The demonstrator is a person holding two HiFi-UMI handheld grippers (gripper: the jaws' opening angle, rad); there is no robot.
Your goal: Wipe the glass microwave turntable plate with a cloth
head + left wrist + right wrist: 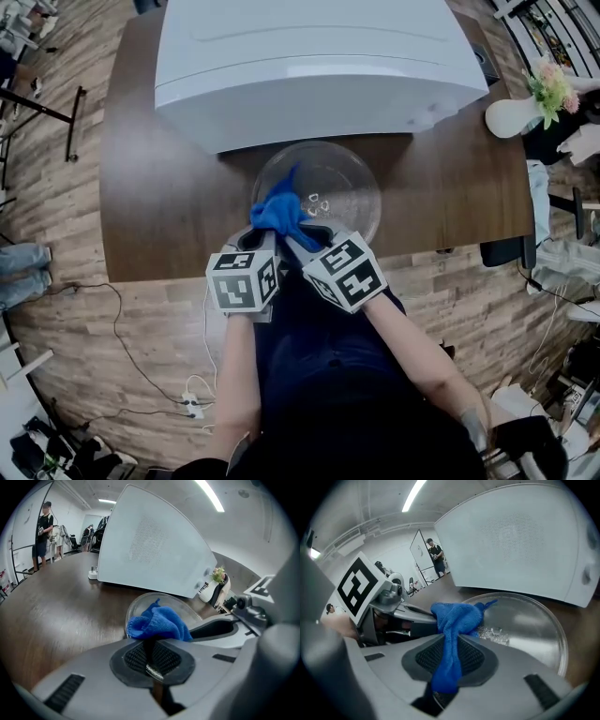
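The round glass turntable plate (342, 183) lies flat on the brown table (169, 187), just in front of the white microwave (309, 66). A bunched blue cloth (281, 214) rests on the plate's near-left part. My left gripper (265, 239) and right gripper (298, 242) meet at the cloth from the near side. In the right gripper view the right gripper (449, 656) is shut on a strip of the cloth (454, 618), with the plate (525, 625) beyond. In the left gripper view the left gripper (151, 656) is shut on a dark fold under the cloth (159, 623).
A white vase with flowers (516, 114) stands at the table's right end. The microwave's side (150, 545) rises close behind the plate. Cables and a power strip (187, 403) lie on the wooden floor. A person (44, 531) stands far off in the room.
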